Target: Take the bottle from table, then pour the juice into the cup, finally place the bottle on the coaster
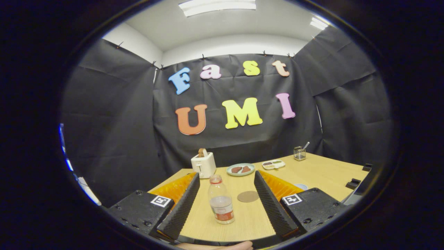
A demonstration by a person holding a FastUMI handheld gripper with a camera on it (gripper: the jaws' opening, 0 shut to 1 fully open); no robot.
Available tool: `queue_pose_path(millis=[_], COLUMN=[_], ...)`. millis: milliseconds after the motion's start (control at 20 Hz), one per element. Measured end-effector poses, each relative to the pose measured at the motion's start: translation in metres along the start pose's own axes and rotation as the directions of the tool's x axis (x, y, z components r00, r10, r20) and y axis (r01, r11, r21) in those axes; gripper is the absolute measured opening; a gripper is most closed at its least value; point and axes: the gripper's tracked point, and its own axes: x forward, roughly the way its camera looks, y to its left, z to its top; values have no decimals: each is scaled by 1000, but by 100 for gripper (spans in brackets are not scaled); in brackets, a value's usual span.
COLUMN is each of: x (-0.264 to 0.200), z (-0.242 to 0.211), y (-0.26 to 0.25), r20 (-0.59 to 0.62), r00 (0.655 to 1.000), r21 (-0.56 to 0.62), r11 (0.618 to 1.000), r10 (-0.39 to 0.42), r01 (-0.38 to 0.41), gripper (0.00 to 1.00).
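The gripper (pixel 227 189) is seen spread wide apart, with nothing grasped between its two fingers. A clear plastic bottle (pixel 221 204) is stood upright on the wooden table (pixel 322 172) between the fingers, nearer the left one, and is touched by neither. A red cap is carried on top of it, a red label is wrapped around its lower part, and only a little liquid can be made out inside. Just beyond the bottle and to its right, still between the fingers, a round brown coaster (pixel 248 196) is laid flat on the tabletop, apart from the bottle. Behind the right finger, a pale rim that may be the cup (pixel 301 186) is partly seen; most of it is hidden by the finger, so it cannot be told with certainty.

Farther ahead, beyond the fingertips, a white toaster (pixel 203 165) is placed with a slice of bread (pixel 202 152) raised out of its slot. To the right of the toaster, a round green plate (pixel 240 169) with two brown pieces on it is set, and next to that a small divided white tray (pixel 273 164) is found. Well beyond the right finger, near the far edge of the table, a small wire holder (pixel 299 153) with a utensil leaning in it is stood. Part of a hand (pixel 222 246) is glimpsed below the fingers.
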Motion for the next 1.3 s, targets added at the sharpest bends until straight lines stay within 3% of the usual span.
queue_pose_path(millis=[450,850,1300], x=[20,56,103], z=[-70,-128,-145], y=[17,13,6], r20=[-69,-88,-69], r00=[998,993,989], r21=[-66,-181,-181], r11=[998,981,976], r10=[-7,-80,-132], r01=[3,63,118], gripper=[100,100,100])
